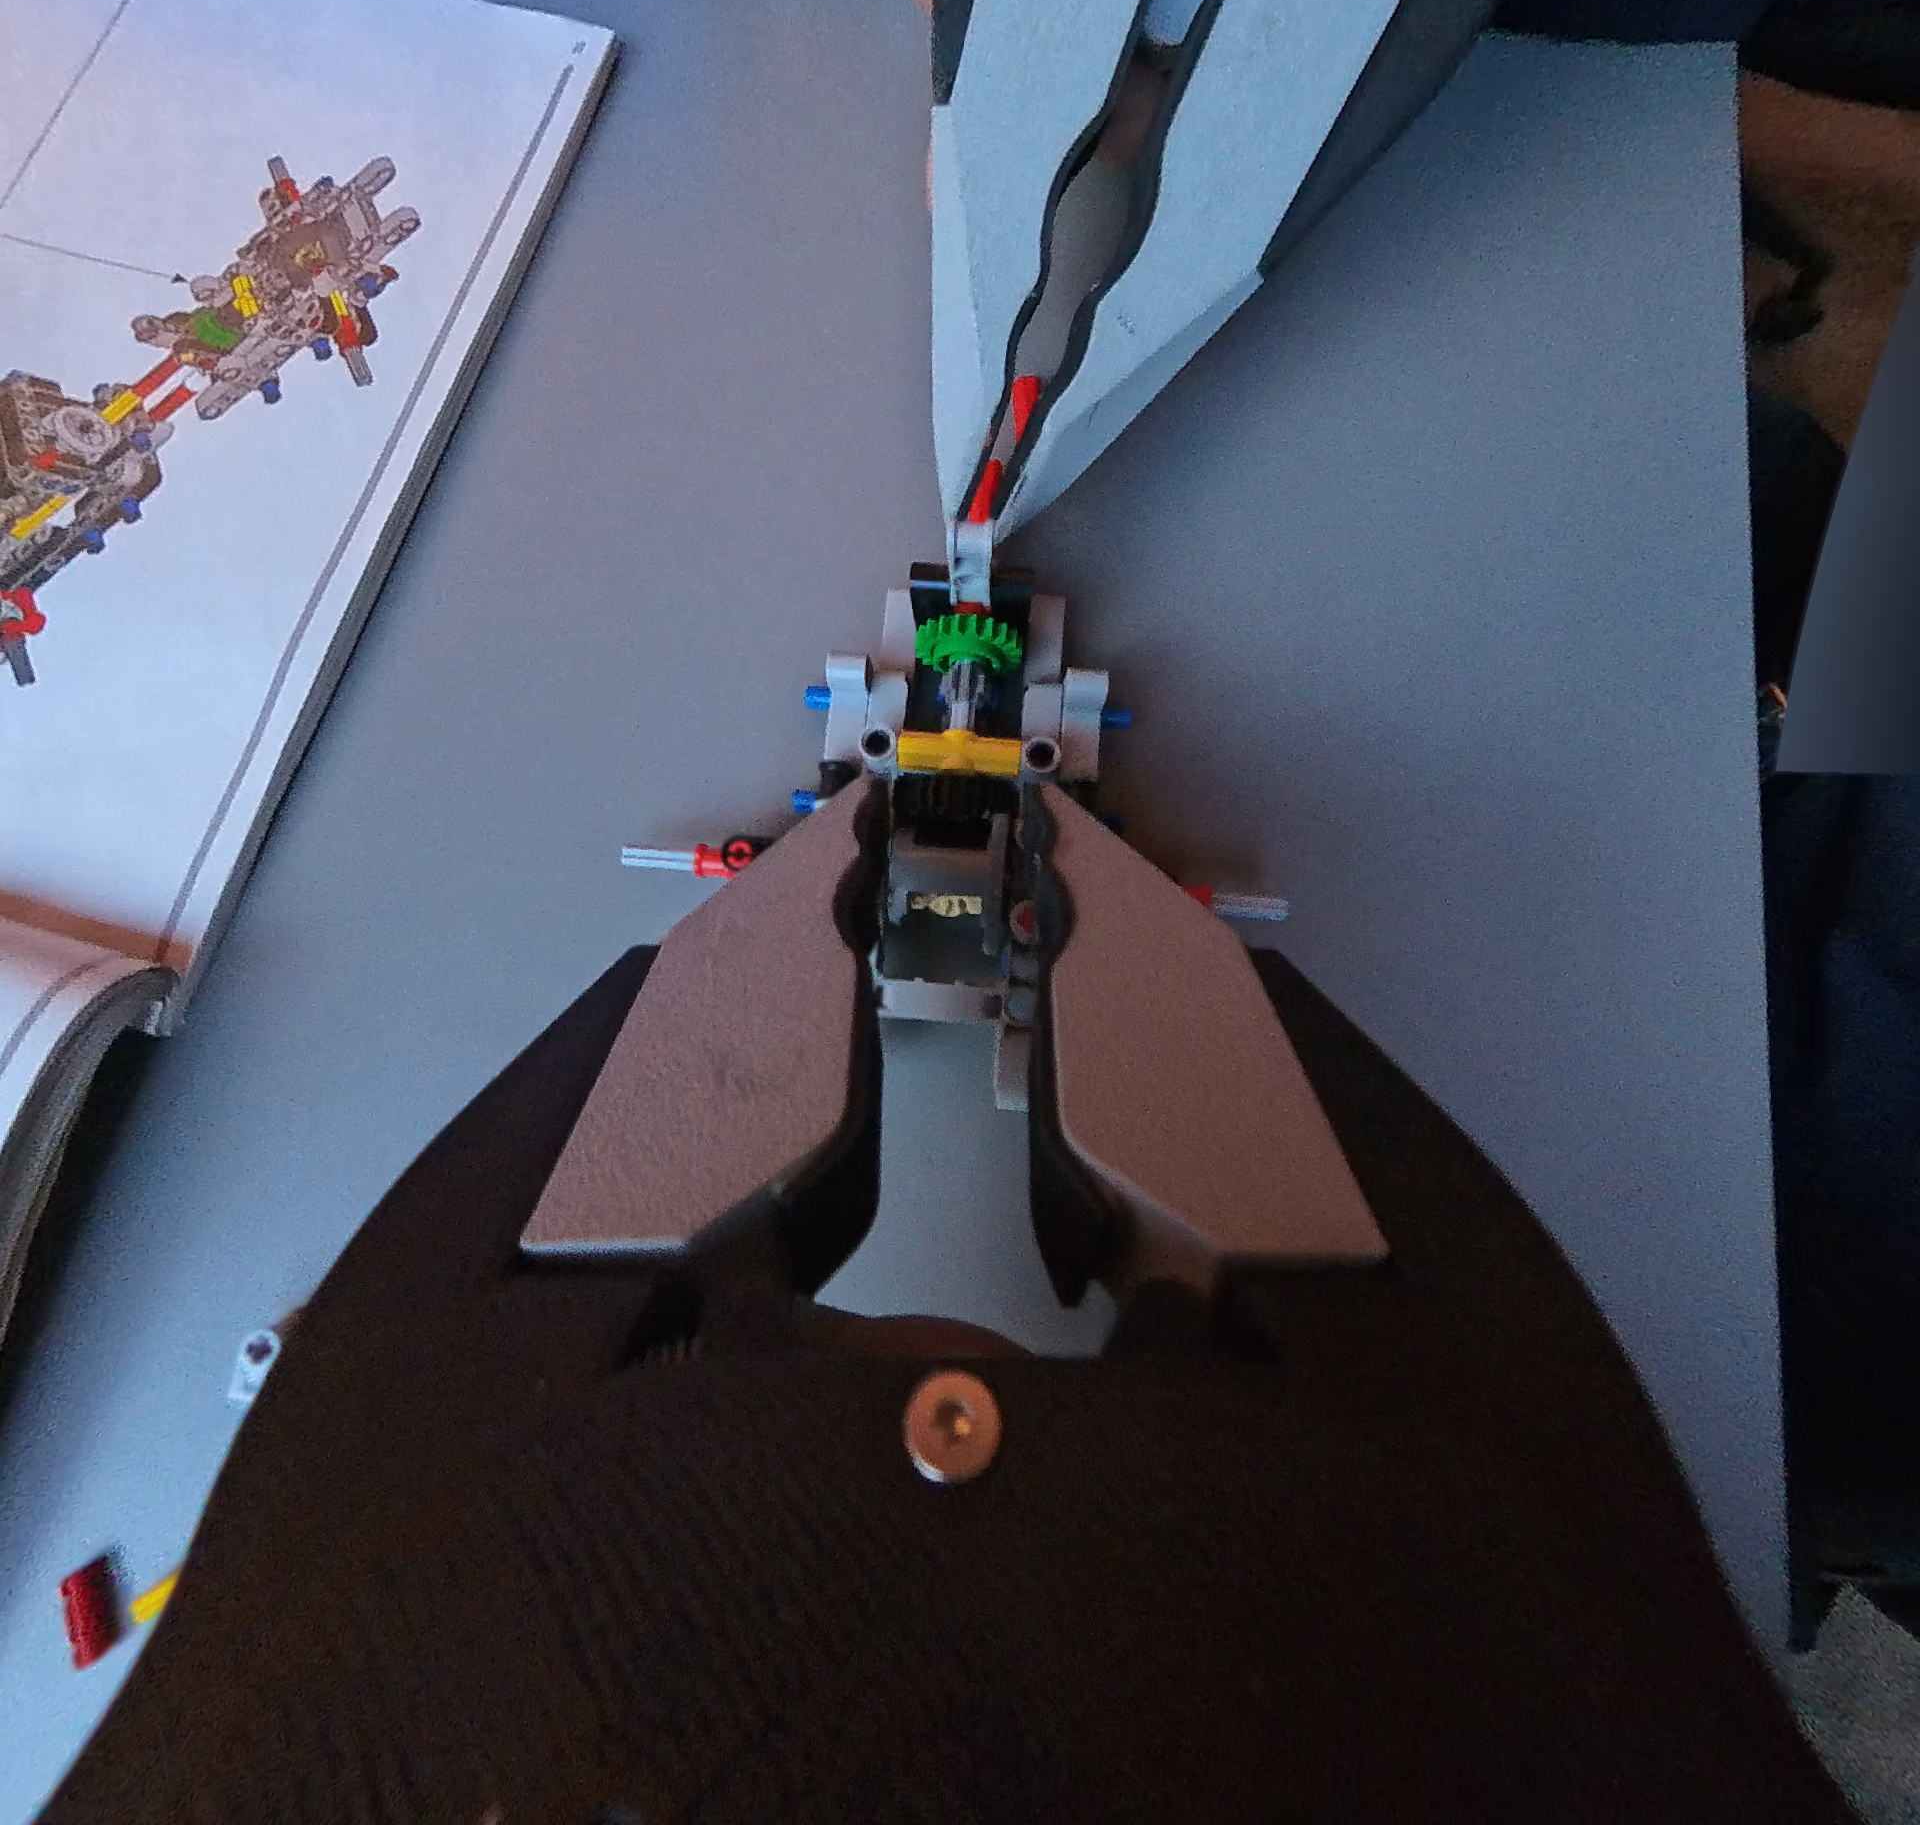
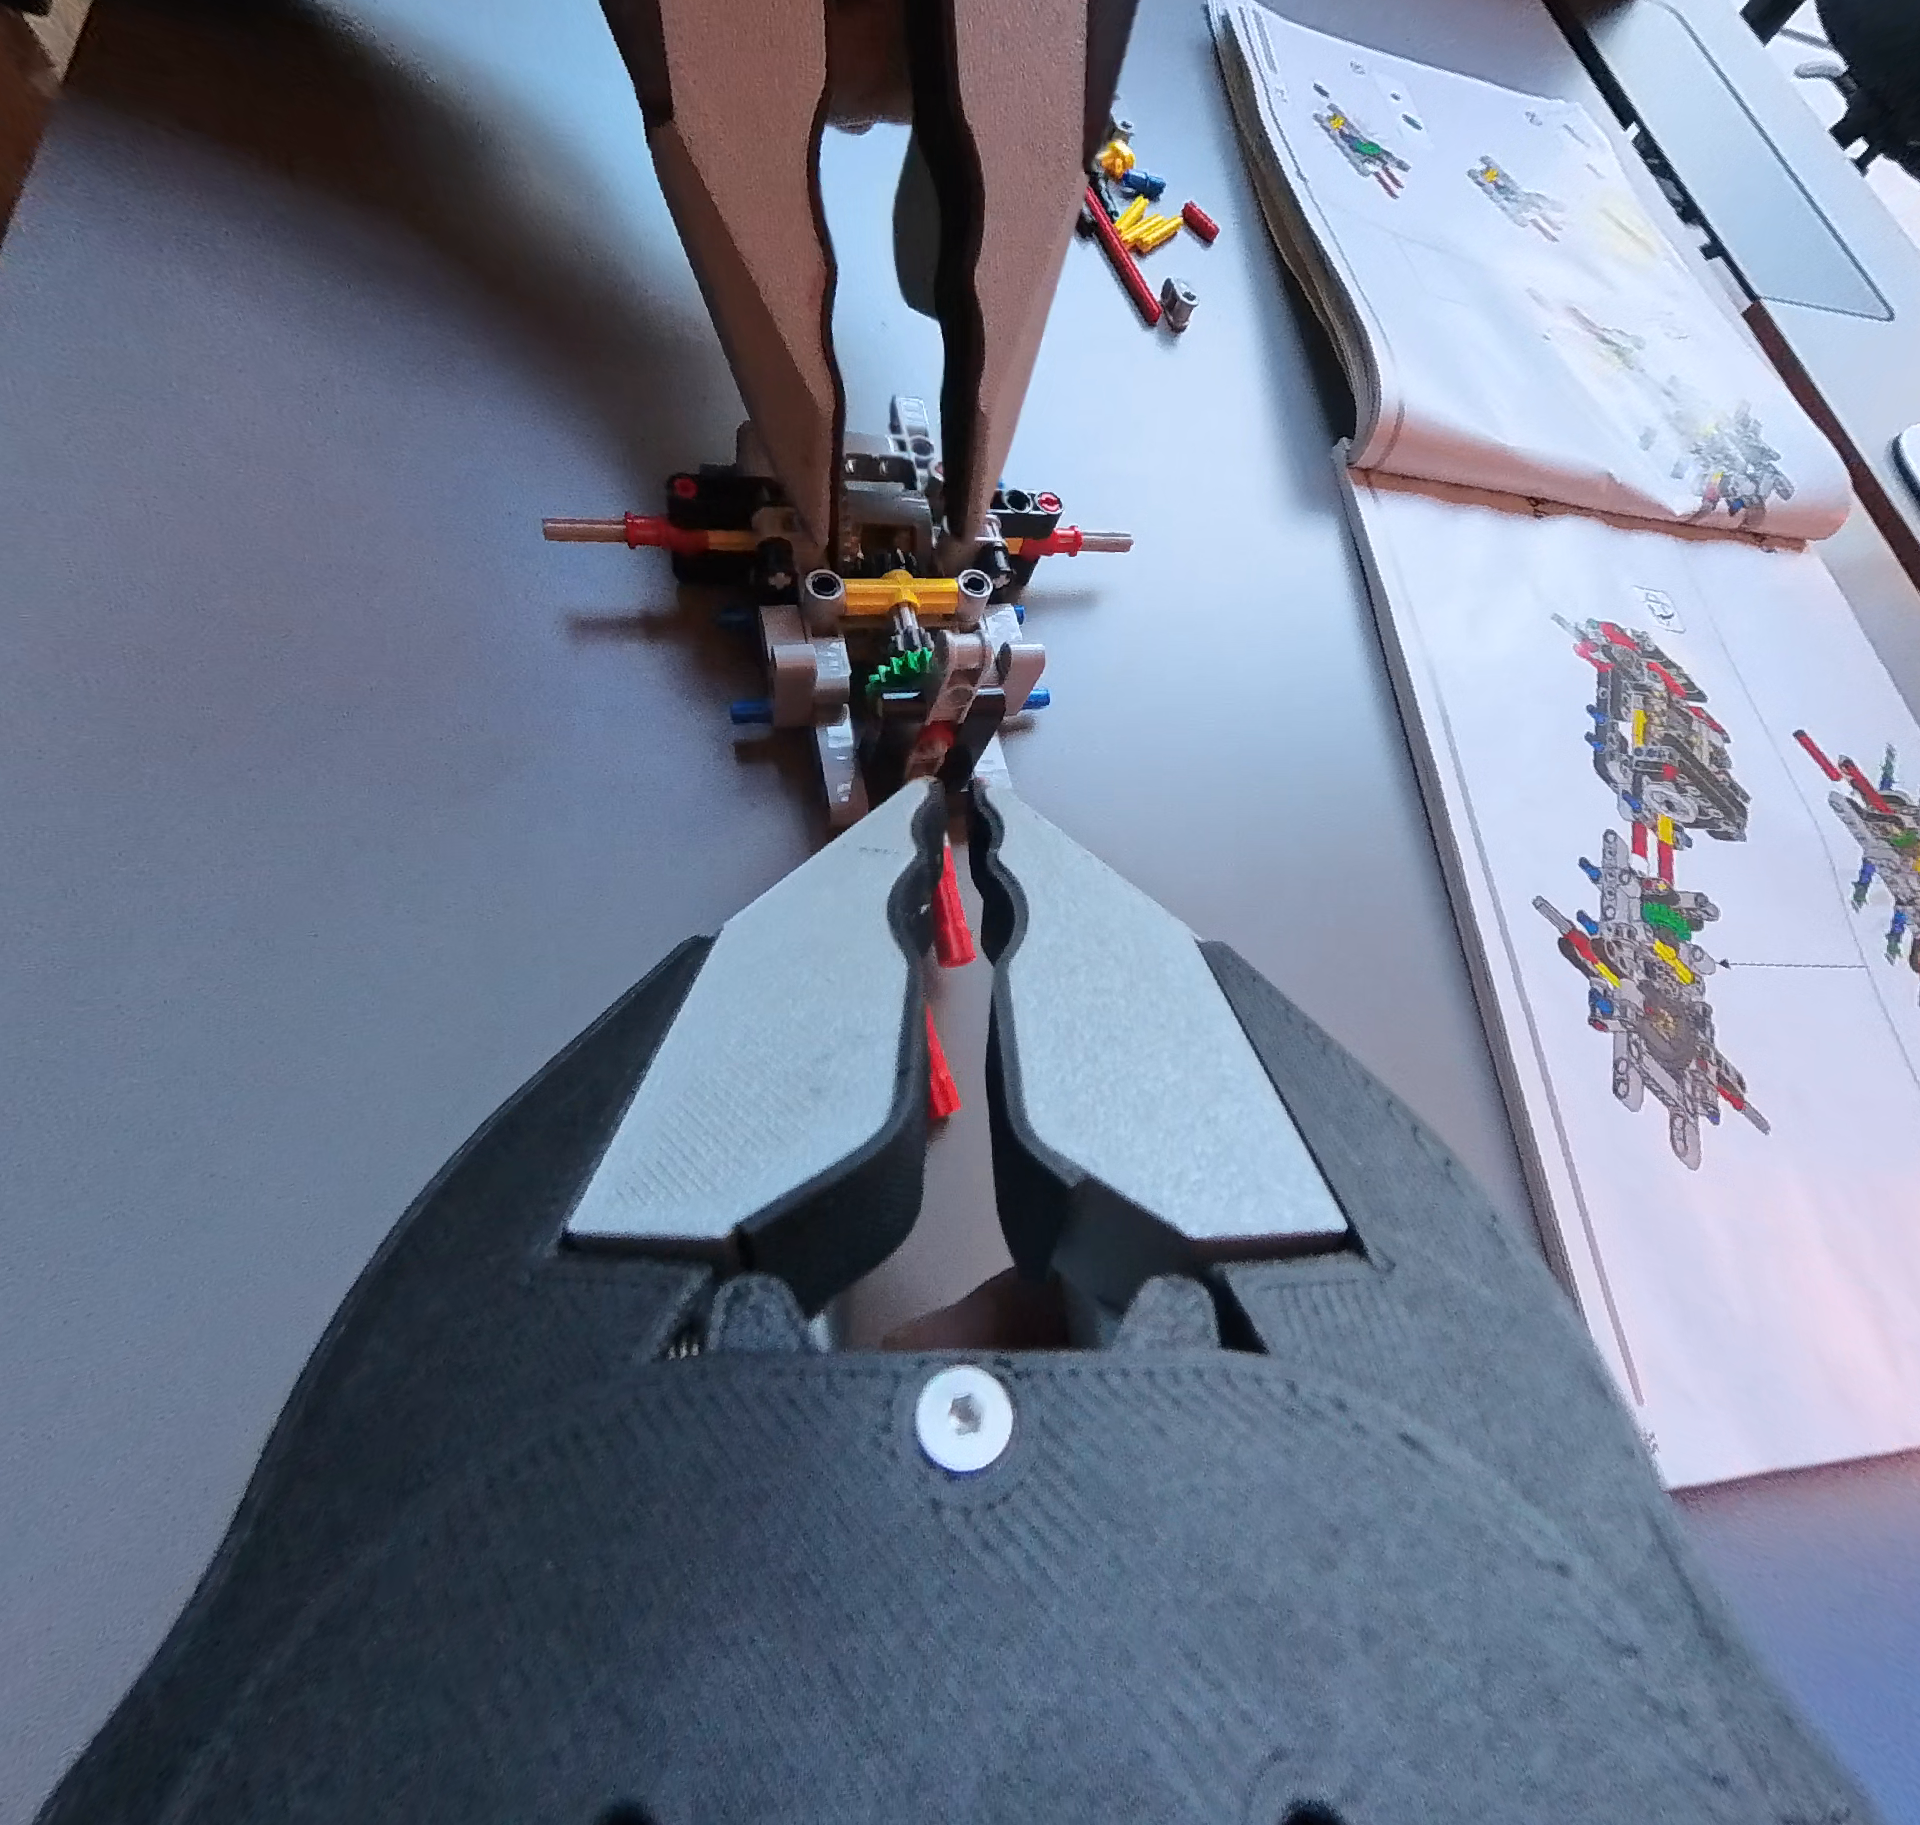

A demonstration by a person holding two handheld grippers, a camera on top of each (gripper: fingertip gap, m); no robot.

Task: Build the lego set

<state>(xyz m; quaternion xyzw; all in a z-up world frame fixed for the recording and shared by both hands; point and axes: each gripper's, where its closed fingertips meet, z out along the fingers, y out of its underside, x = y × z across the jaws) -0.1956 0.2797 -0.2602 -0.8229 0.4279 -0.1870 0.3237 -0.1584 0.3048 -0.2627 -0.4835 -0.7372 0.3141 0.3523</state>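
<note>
While both grippers are meeting at one small model from opposite ends, the items are lying as follows, left to right in the left wrist view.

Loose parts (image 1: 94,1609): a ribbed red cylinder and a yellow pin are lying at the near left edge of the table, well apart from the model.

Instruction booklet (image 1: 260,487): it is lying open on the left, pages curling at the spine, glossy paper printed with coloured build diagrams (probably placed there so it can be read during the build).

Table (image 1: 675,528): a matte grey top is bearing everything.

Left gripper (image 1: 956,809): its brown, grainy fingers with wavy black pads are straddling the near end of the model; the pads are sitting against its sides, so it seems to be steadying the body in place.

Brick model (image 1: 961,736): a knobbly plastic assembly of grey beams, a yellow cross-piece, a green toothed gear and blue pins is resting on the table between the two grippers, with thin axles sticking out sideways.

Red axle (image 2: 948,918): a slim ridged rod is running lengthwise between the right gripper's pads, its far end meeting a grey connector at the model's far end.

Right gripper (image 2: 951,799): its pale grey fingers are pinching together on the red axle, lined up with the model's long axis (a pose suited to pushing the rod in, as a judgement).

Person (image 1: 1829,217): a dark sleeve is showing at the far right edge.
</note>
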